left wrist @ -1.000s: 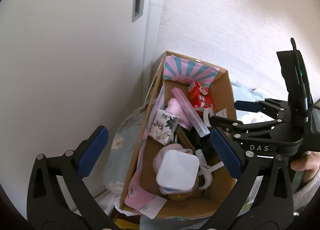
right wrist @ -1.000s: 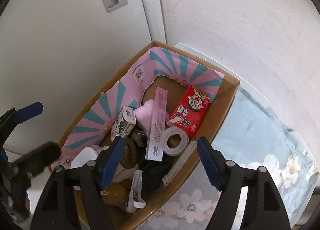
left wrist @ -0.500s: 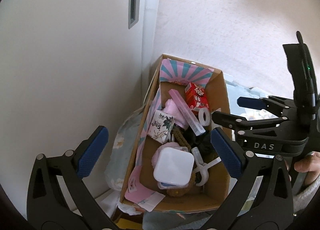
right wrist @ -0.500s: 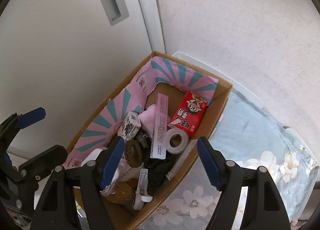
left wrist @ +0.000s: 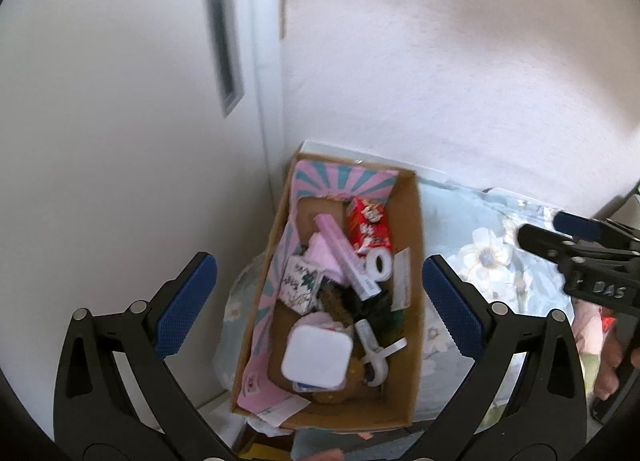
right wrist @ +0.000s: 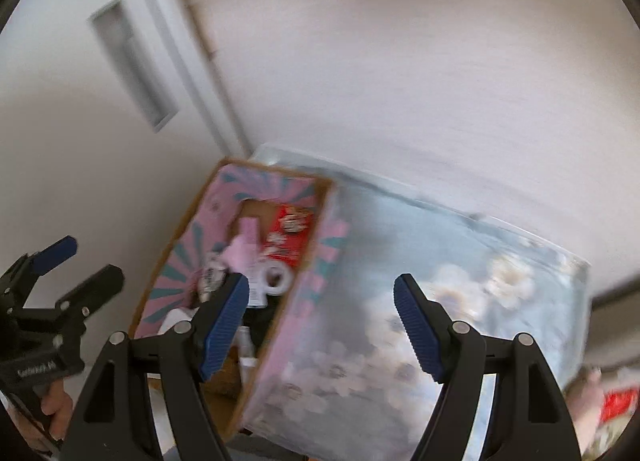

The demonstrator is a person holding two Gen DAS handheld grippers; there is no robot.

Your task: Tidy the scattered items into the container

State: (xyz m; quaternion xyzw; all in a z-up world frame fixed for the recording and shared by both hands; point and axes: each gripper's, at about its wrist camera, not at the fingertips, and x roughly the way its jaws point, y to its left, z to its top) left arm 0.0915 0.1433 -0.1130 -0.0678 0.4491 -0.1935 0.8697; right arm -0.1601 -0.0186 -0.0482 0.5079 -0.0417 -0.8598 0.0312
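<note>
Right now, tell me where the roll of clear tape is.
In the left wrist view, the tape roll lies inside the cardboard box, toward its right wall, just below the red snack box and beside the long pink box.

We see a home: beyond the tongs, a white door [left wrist: 120, 109], textured wallpaper [left wrist: 460, 73] and floral bedding [right wrist: 440, 281].

Both wrist views look steeply down from well above. The left one sits over the box [left wrist: 412, 221] – the right off its right side, over the floral cloth [right wrist: 440, 261]. Both share box, cloth and wall corner.
</note>
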